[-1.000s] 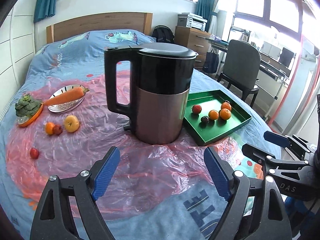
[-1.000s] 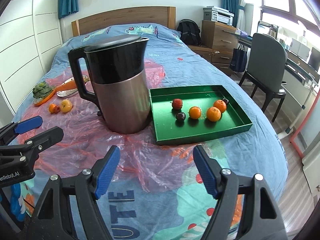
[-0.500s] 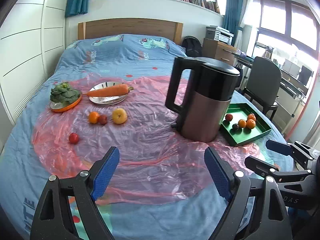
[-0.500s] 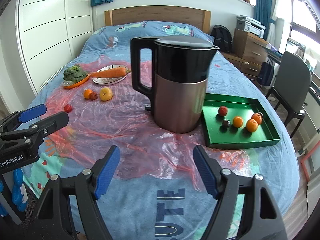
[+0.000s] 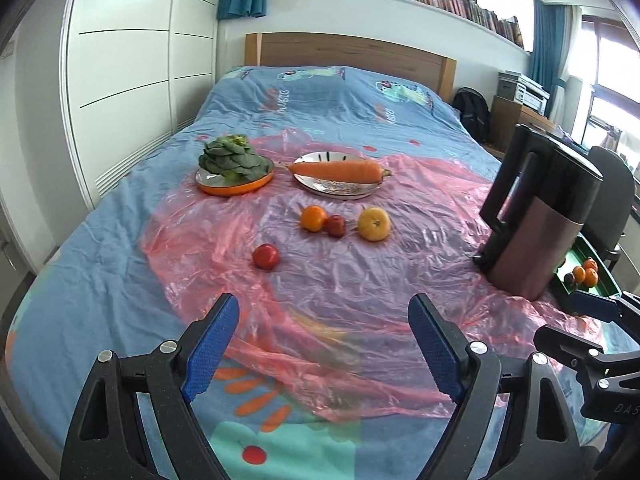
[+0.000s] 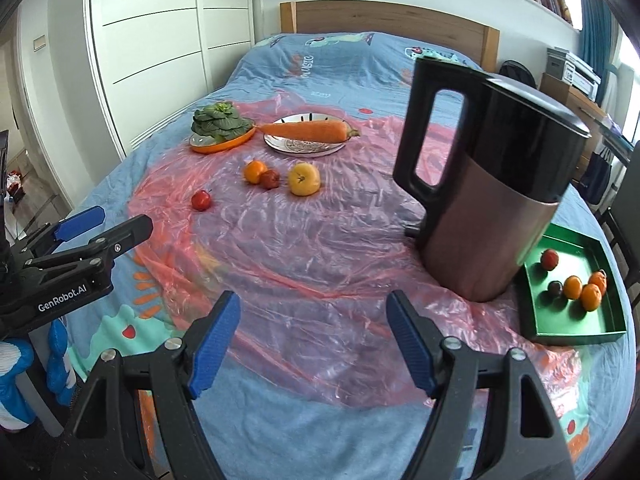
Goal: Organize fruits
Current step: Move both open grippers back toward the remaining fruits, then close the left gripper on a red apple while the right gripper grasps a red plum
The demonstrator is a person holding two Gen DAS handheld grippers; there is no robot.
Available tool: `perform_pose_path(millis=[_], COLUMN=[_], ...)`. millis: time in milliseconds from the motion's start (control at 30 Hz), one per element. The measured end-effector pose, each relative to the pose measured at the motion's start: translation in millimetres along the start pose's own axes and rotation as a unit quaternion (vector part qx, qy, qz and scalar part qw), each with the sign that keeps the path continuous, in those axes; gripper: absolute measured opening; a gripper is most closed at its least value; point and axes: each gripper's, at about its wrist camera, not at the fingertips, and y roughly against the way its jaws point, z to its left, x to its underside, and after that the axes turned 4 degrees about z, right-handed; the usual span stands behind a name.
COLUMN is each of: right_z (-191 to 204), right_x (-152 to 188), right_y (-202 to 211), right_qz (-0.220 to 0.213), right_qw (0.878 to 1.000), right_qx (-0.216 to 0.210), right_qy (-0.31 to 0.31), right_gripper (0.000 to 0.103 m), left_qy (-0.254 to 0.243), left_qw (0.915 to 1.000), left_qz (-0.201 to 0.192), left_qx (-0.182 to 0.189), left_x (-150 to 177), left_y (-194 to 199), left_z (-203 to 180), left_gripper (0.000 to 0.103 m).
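Observation:
On pink plastic sheeting over the bed lie a small red fruit [image 5: 265, 256], an orange [image 5: 313, 218], a dark red fruit [image 5: 335, 225] touching it, and a yellow apple [image 5: 373, 223]. The same loose fruits appear in the right wrist view: red fruit [image 6: 201, 200], orange [image 6: 255, 171], yellow apple [image 6: 304, 179]. A green tray [image 6: 568, 328] at the right holds several small fruits. My left gripper [image 5: 323, 344] is open and empty, short of the loose fruits. My right gripper [image 6: 313, 340] is open and empty, left of the tray.
A tall black and copper kettle [image 6: 486, 204] stands between the loose fruits and the tray. Behind the fruits, an orange dish of leafy greens [image 5: 235, 162] and a silver plate [image 5: 320, 190] with a carrot [image 5: 335, 171]. Wardrobe at left, chair and desk at right.
Both grippers have swung left across the bed. The kettle and tray slid toward the right of each view, and the loose fruits came closer to the middle. Both stayed open.

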Motion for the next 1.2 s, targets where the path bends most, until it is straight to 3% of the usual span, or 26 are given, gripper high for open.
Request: perform_pose_path(millis=[200,367,567,867,1200], right_z=[17.0,28.1,36.7,42.9,47.3], right_x=[-19.3,-35.7,-59.4,-104.1,-117.7], right_y=[-38.2,-66.7,-106.0,-174.6,-235.7], right_qz=[0.014,0.019,0.017,0.011,0.029], right_qw=[1.0,0.998,0.997,0.993,0.99], right_qx=[-0.016,-0.034,-0.067,-0.111,-0.137], right_qy=[0.021,0.039,0.038,0.025,0.02], right_gripper=[0.103,0.103,0.103,0.1,0.094], left_qy=[0.036,0.052,0.065,0.069,0.086], left_qw=[0.9992,0.9984,0.9975,0.997,0.9951], left_qz=[0.01,0.016,0.026,0.034,0.05], left_qx=[-0.014,-0.014,-0.006,-0.005,0.0], left_x=[-3.6,-11.3,-23.7,-35.8,-32.6], left_y=[-32.2,-62.7,-101.9,-150.2,-179.6], left_z=[33.3,49.5,62.0,70.3,83.0], left_gripper=[0.082,0.074,0.065,0.06,0.055])
